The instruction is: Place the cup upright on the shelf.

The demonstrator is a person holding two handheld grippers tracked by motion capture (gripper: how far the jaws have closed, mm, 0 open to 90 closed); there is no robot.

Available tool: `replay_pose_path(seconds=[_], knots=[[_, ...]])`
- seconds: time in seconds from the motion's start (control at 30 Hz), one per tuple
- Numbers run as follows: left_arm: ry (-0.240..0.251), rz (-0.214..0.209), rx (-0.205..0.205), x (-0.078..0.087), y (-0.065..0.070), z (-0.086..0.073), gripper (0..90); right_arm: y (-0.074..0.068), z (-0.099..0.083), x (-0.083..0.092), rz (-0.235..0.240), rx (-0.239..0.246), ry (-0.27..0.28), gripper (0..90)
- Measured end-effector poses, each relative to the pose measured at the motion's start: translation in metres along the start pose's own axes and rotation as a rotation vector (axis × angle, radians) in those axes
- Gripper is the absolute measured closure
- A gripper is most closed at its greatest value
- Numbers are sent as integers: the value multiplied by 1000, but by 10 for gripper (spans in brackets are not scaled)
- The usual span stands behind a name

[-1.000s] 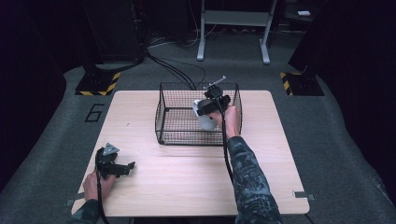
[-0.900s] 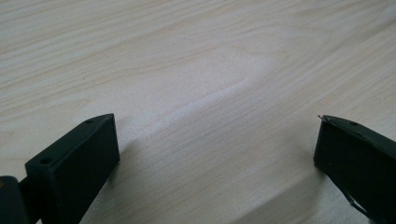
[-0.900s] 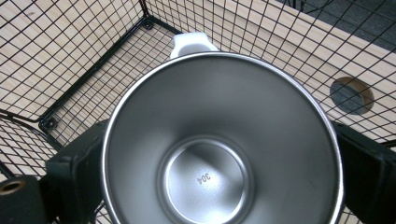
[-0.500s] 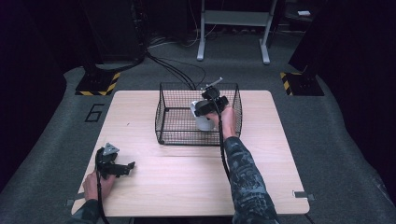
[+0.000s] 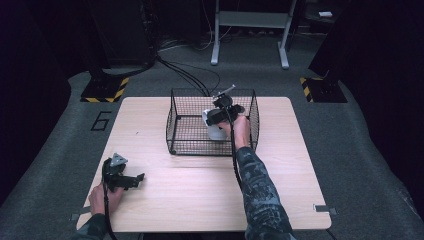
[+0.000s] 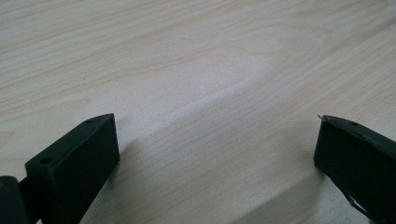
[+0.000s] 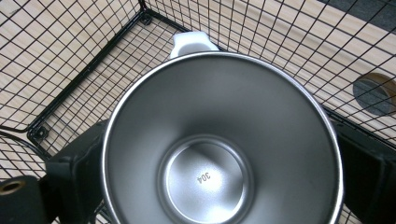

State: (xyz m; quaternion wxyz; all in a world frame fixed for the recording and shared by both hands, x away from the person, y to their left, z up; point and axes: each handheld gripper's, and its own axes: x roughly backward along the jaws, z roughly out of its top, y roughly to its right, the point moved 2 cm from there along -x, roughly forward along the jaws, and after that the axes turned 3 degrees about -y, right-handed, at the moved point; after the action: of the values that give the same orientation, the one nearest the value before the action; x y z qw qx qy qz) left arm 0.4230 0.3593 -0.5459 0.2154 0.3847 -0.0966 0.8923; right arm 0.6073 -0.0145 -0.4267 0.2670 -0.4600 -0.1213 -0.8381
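A white mug [image 5: 215, 131] with a steel inside [image 7: 219, 154] and a white handle [image 7: 190, 41] is upright inside the black wire basket [image 5: 172, 120]. My right gripper [image 5: 218, 118] reaches down into the basket and is shut on the mug, one jaw on each side of its wall. Whether the mug rests on the basket floor I cannot tell. My left gripper [image 5: 134, 180] lies on the wooden table [image 5: 165, 200] near the front left corner. In the left gripper view it [image 6: 217, 154] is open with bare wood between its fingers.
The basket [image 7: 70, 56] stands at the middle back of the table, its walls close around the mug. A round hole [image 7: 373, 93] in the tabletop shows beyond the mesh. Dark floor, cables and a metal stand [image 5: 250, 30] lie behind the table.
My right gripper has sunk a little lower and nearer inside the basket, carrying the mug. The left gripper has not moved.
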Motion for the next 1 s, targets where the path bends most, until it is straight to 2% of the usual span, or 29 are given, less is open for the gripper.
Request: replay_pose_path(seconds=[0.07,0.1,0.7,1.0], knots=[[0,-2,1,0,0,0,0,0,0,-1,-3,1,-3,55],[1,-2,1,0,0,0,0,-1,0,-2,0,-13,1,55],[0,-2,0,0,0,0,0,-1,-1,-14,-12,9,-27,55],[0,-2,0,0,0,0,0,0,-5,-14,-6,7,-35,54]])
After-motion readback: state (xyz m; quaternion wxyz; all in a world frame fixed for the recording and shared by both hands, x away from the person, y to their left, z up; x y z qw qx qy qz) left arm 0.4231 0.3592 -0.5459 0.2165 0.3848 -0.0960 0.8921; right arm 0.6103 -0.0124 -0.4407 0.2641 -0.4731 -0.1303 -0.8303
